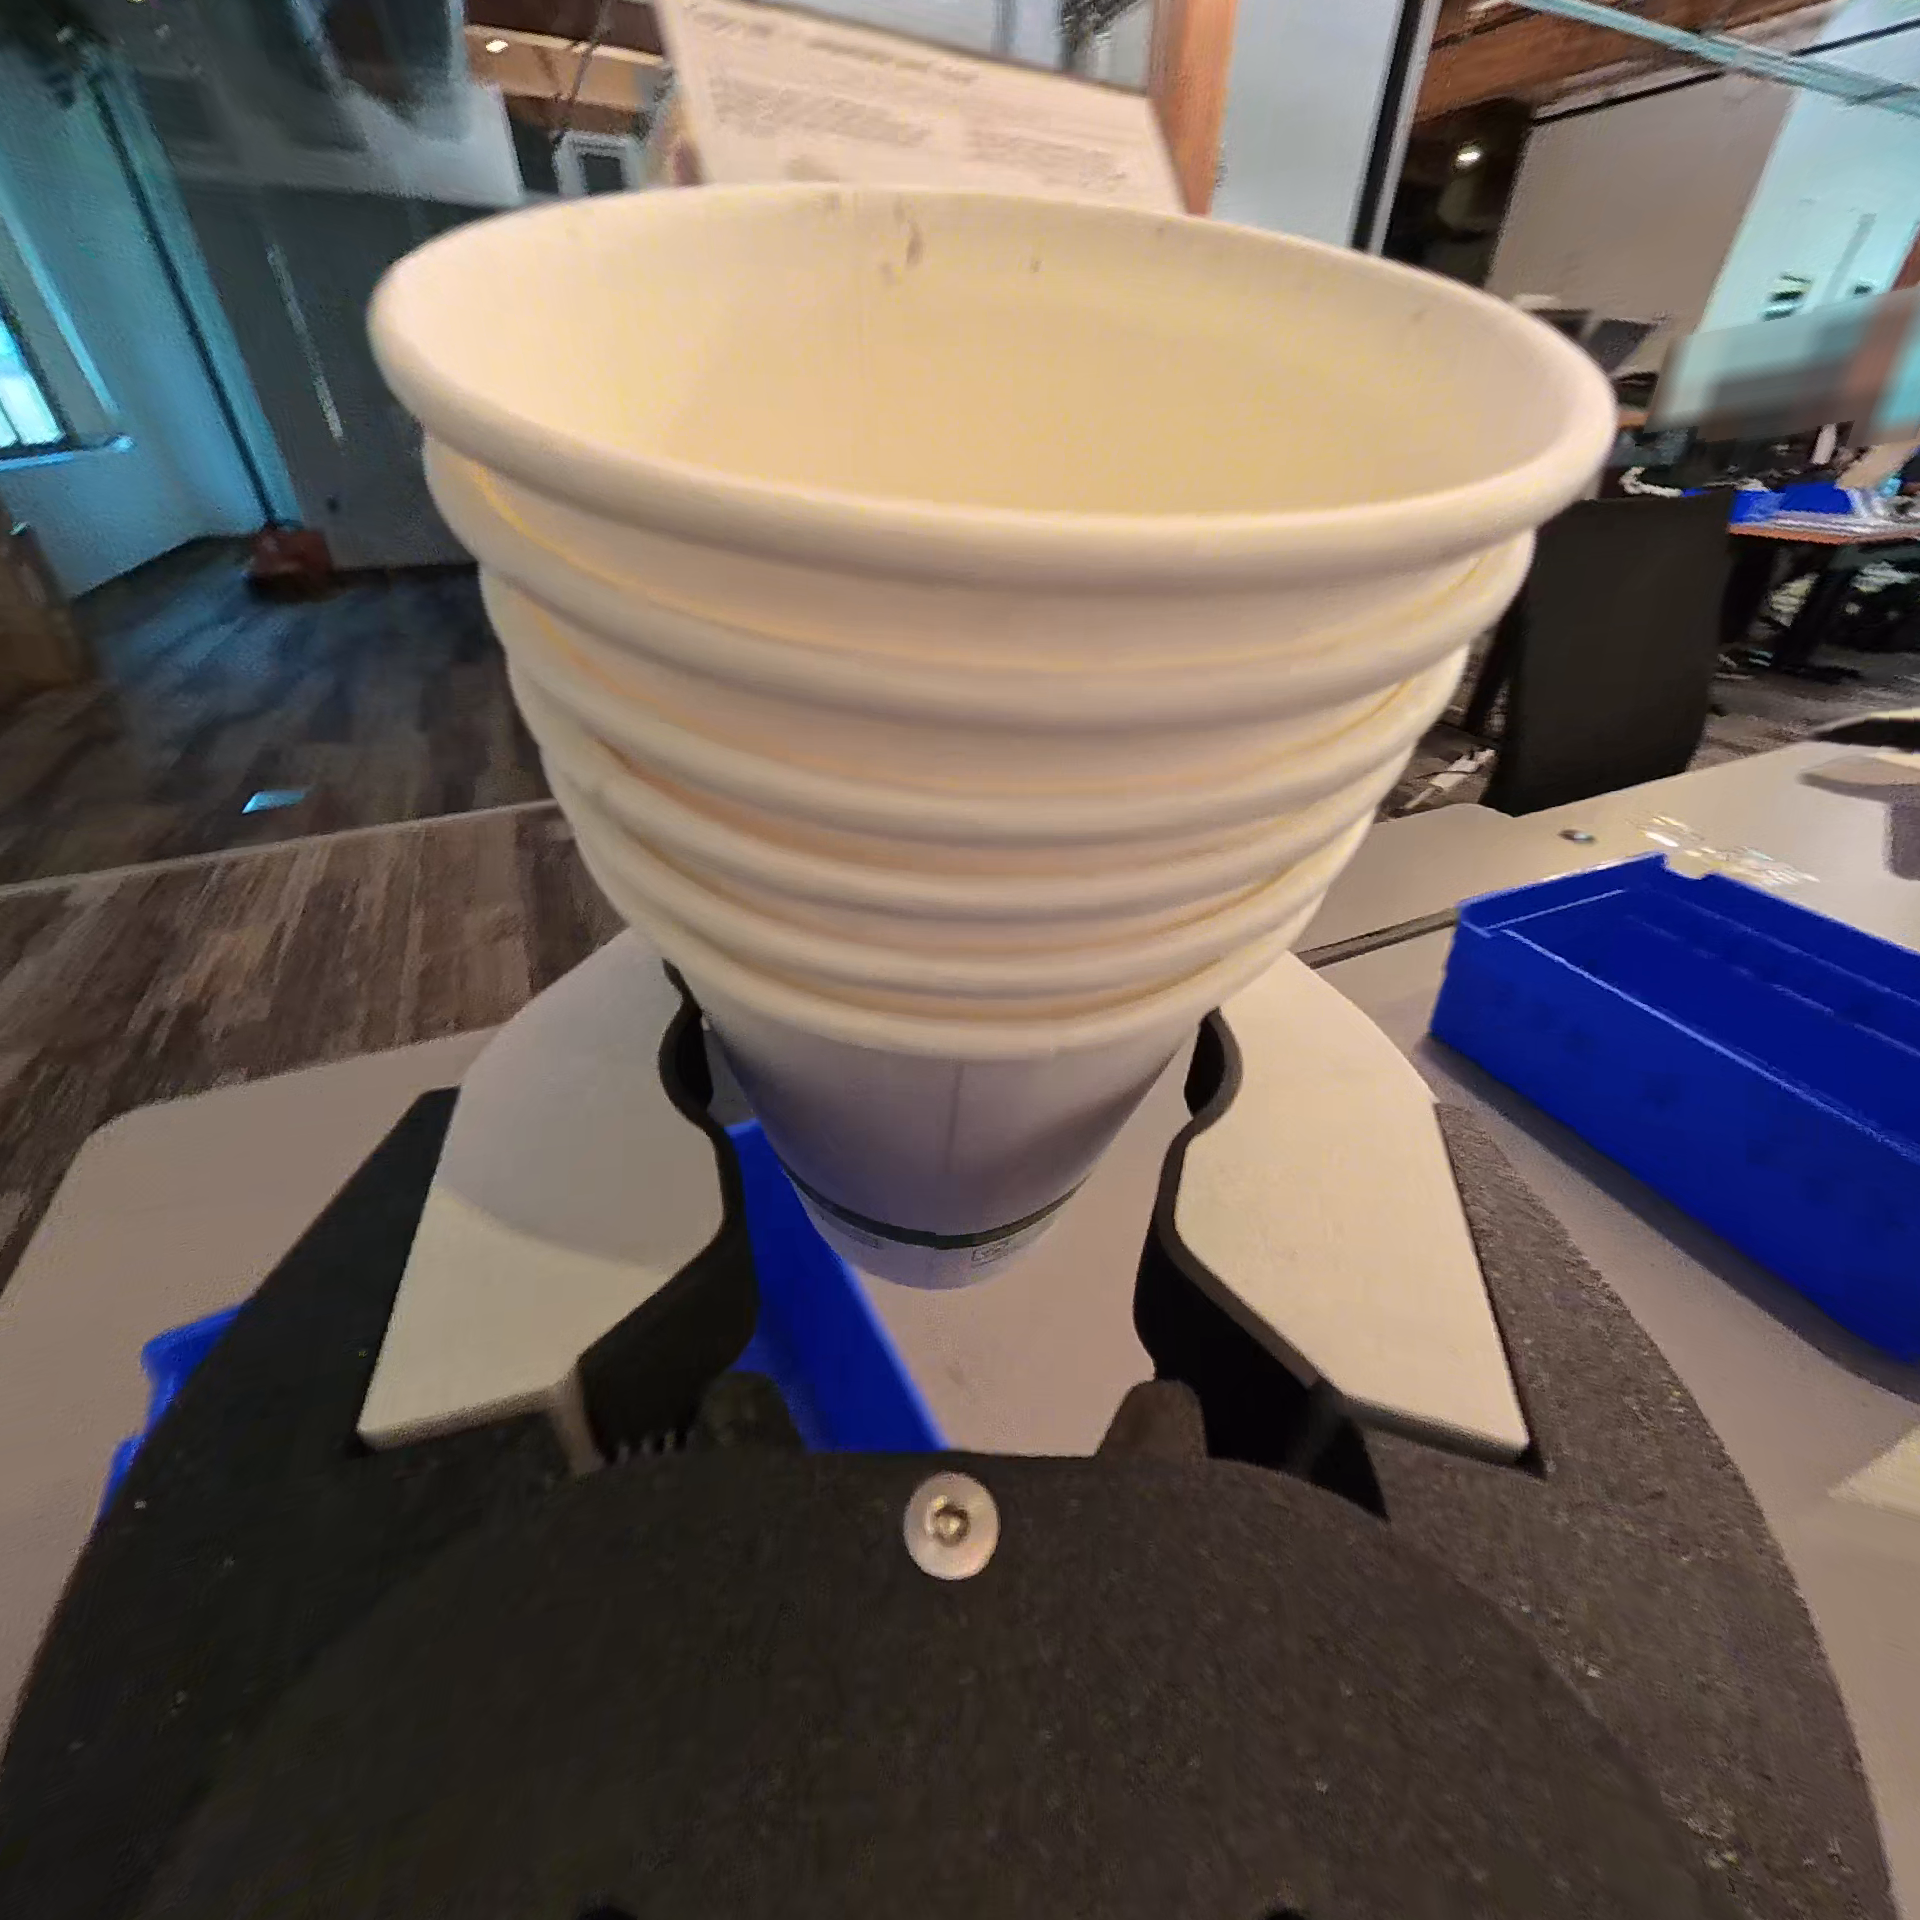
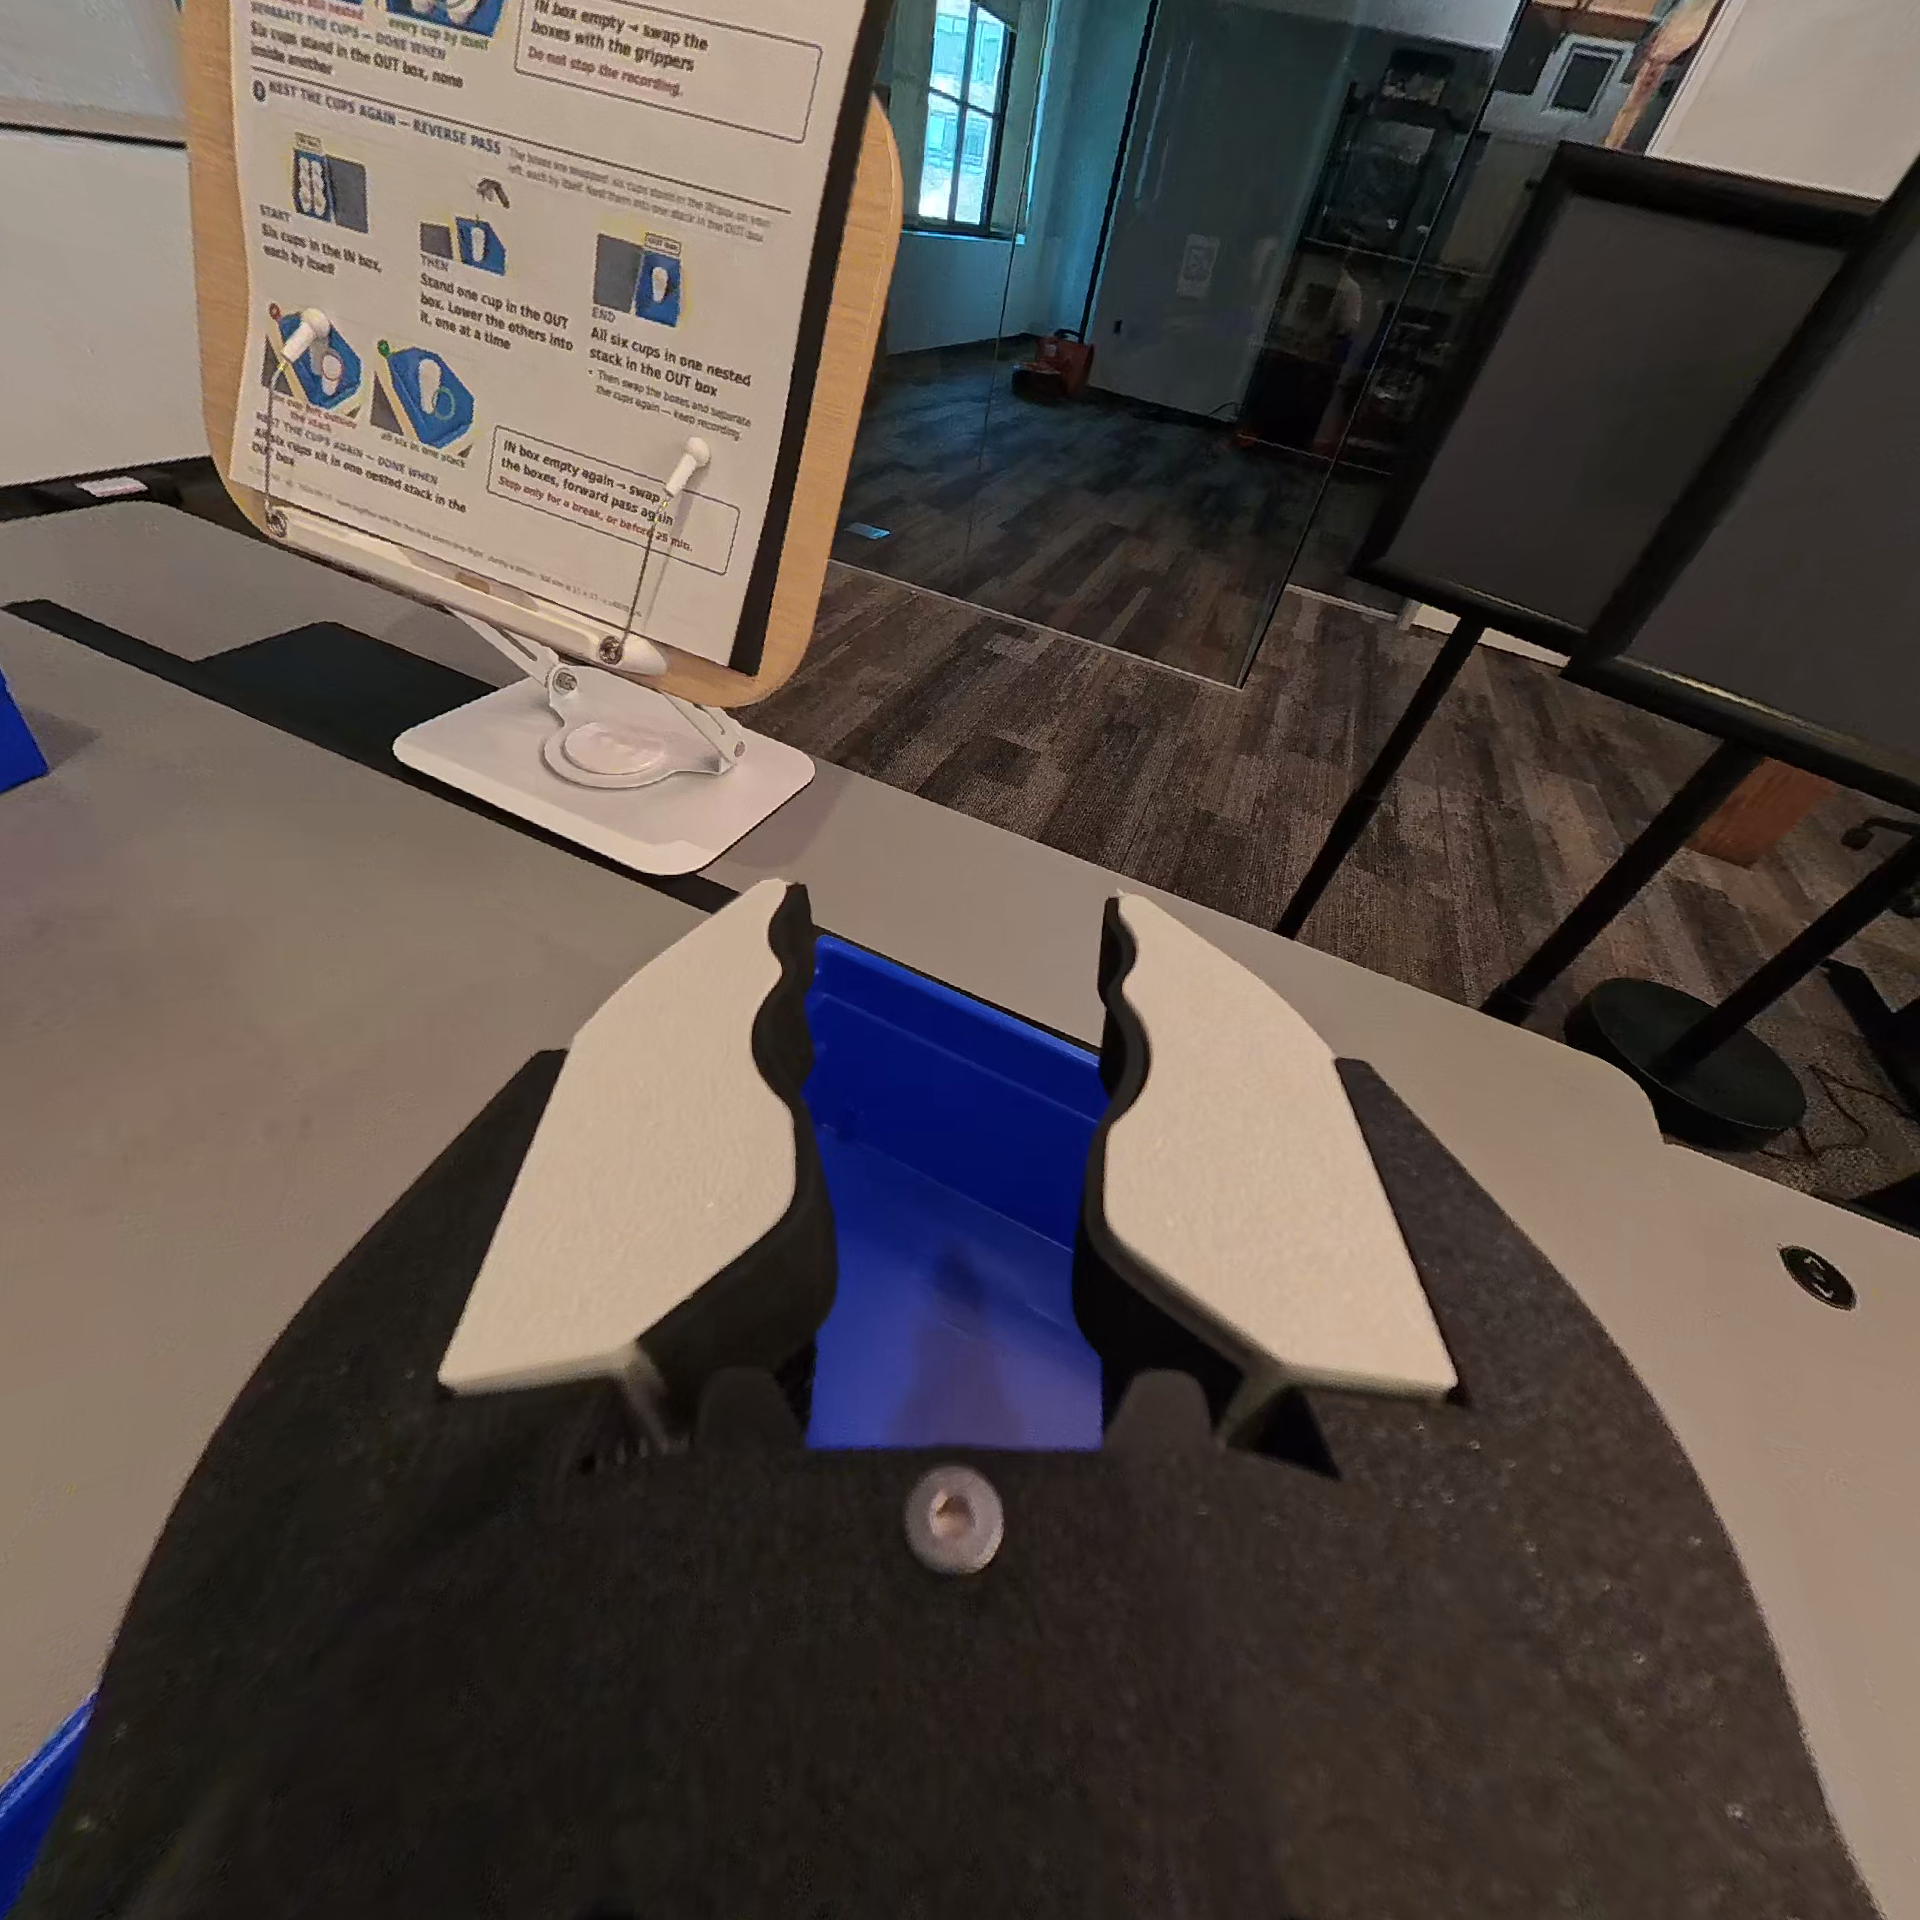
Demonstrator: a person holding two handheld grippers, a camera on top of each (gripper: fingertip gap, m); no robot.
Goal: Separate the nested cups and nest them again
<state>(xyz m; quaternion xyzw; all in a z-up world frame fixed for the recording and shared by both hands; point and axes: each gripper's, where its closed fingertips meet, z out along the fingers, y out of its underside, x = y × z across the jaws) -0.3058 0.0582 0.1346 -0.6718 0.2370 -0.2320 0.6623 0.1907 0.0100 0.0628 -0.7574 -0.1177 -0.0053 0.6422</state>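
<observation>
White nested cups (image 1: 977,727) stand pinched in the left claw (image 1: 951,1122); right claw (image 2: 951,997) spread, empty.

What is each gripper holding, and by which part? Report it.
The left gripper holds the nested stack of white paper cups, its jaws shut on the bottom cup's wall just under the lowest rim. The right gripper holds nothing; its jaws stand open over a blue bin.

Each gripper, left (image 1: 951,1081) and right (image 2: 951,956), has two pale grey fingers (image 2: 644,1143) with wavy black inner edges. Both sit on a rough black base (image 2: 935,1714). A silver screw (image 1: 951,1524) marks its centre.
</observation>
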